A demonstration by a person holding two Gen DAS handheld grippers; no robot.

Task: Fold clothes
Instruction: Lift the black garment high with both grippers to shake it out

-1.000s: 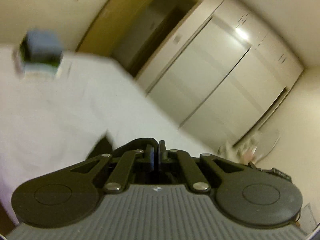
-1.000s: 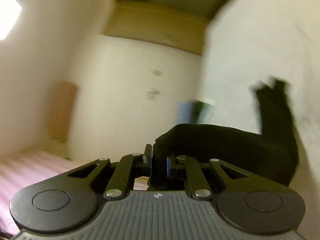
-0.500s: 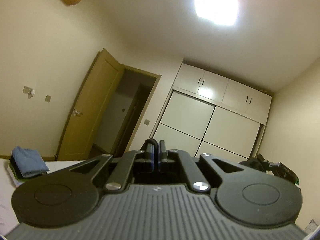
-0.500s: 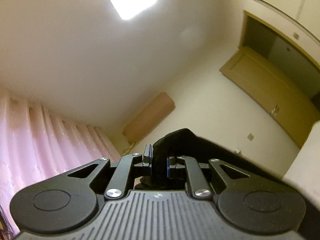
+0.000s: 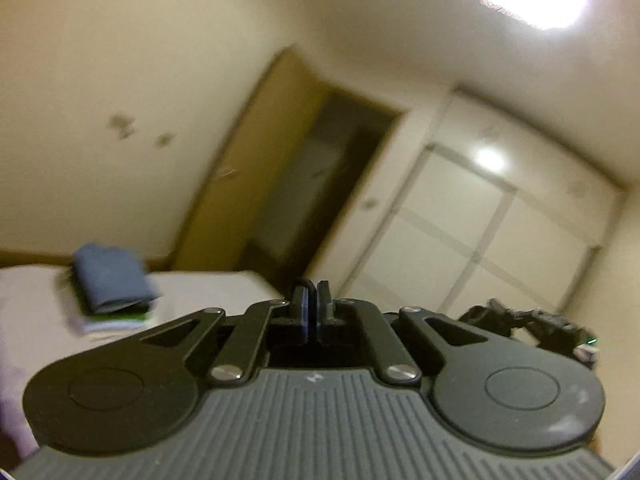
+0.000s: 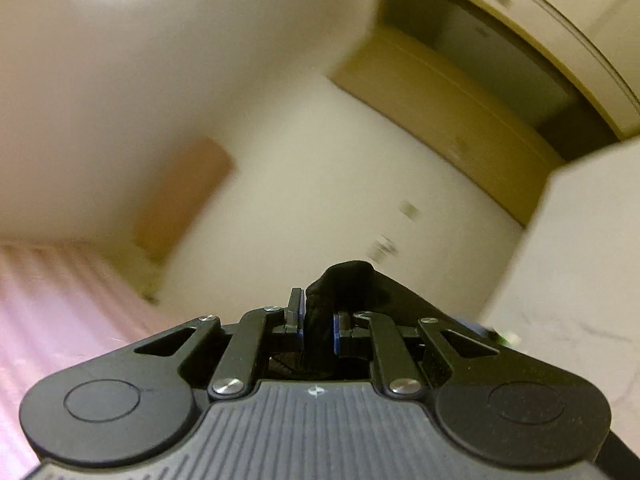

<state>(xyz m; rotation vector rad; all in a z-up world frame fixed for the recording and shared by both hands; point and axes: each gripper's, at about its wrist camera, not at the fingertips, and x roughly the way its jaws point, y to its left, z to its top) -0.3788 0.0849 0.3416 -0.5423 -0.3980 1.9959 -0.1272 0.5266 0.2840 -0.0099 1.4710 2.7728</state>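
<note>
My left gripper (image 5: pixel 313 292) is held up, facing the door and wardrobe, with its jaws pressed together. Only a thin black edge of the black garment (image 5: pixel 303 280) peeks above its fingertips. My right gripper (image 6: pixel 319 312) is shut on a thick bunch of the same black garment (image 6: pixel 352 280), which drapes away to the right behind its fingers. The rest of the cloth hangs below, out of sight. A stack of folded clothes (image 5: pixel 112 280), blue on top, sits on the white bed (image 5: pixel 208 284).
An open wooden door (image 5: pixel 240 184) and a white wardrobe (image 5: pixel 480 232) stand beyond the bed. A dark device with a green light (image 5: pixel 532 320) is at the right. In the right wrist view I see pink curtains (image 6: pixel 60 300), and the bed (image 6: pixel 568 264) at the right.
Both grippers have risen off the bed with the black garment still pinched. The views swung from the bedsheet up to walls and ceiling, then tipped back down a little.
</note>
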